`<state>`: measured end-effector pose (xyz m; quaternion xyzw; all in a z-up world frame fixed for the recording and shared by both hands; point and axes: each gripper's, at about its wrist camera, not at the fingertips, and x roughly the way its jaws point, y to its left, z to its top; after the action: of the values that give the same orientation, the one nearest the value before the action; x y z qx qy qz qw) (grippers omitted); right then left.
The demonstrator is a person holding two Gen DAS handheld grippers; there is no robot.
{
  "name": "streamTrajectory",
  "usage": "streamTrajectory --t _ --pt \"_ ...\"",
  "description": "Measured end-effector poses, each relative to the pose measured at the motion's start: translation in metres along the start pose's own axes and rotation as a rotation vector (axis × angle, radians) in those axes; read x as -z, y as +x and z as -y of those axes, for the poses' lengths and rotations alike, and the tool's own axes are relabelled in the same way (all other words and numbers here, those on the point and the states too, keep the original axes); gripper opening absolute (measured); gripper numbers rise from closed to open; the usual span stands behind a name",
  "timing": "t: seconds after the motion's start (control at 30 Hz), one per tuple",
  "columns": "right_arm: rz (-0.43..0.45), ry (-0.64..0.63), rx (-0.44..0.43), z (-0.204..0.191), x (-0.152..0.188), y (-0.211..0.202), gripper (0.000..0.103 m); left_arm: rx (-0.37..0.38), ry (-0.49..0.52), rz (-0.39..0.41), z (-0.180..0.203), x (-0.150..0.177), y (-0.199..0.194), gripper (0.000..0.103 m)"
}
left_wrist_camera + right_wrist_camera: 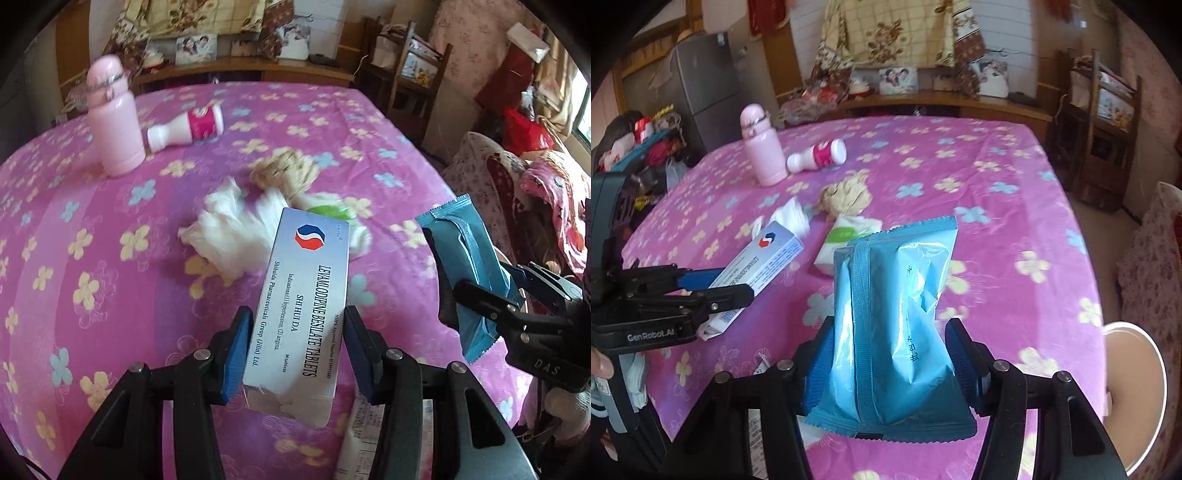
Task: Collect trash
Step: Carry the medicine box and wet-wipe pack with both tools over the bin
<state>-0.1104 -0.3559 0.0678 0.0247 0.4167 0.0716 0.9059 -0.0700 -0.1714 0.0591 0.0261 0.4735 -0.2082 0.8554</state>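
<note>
Both grippers are loaded. A tablet box (303, 314) is pinched lengthwise between the pads of the left gripper (291, 354), its far end pointing forward and up; a blue foil packet (894, 332) is clamped at its lower half by the right gripper (890, 365), the upper half standing free above the pads. Both items are held clear of the flowered desk (92, 258).

Step in hand, as judged: pickup done, carry-off to a bin pending. No bin is identified in either view; only a pale round rim (1137, 387) is seen low to the right of the right gripper, nature unclear.

Still ahead of the left gripper on the desk: crumpled white tissue (229, 229), a beige wad (284, 170) beyond it, a green-and-white pack (849, 240), partly hidden. Further forward-left a lying bottle (188, 127) and an upright pink flask (112, 122) are seen, the flask probably not trash.

Next move calls for grip pressure to be kept, since the packet is soft and could slip, and for release over the bin one side at a time.
</note>
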Motion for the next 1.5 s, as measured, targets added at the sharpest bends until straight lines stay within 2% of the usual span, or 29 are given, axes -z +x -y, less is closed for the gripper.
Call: streamTrajectory --t 0.3,0.8,1.27,1.5 --pt "0.053 0.056 0.014 0.019 0.009 -0.039 0.062 0.009 0.051 0.055 0.033 -0.007 -0.024 0.051" --pt "0.099 0.119 0.051 0.059 0.036 -0.083 0.062 0.038 0.14 0.073 0.108 -0.01 -0.031 0.051" --pt "0.115 0.215 0.156 0.129 0.072 -0.125 0.062 0.107 0.25 0.068 0.2 -0.013 -0.021 0.051" --pt "0.11 0.277 0.201 0.166 0.091 -0.139 0.063 0.139 0.296 0.041 0.244 -0.011 -0.008 0.051"
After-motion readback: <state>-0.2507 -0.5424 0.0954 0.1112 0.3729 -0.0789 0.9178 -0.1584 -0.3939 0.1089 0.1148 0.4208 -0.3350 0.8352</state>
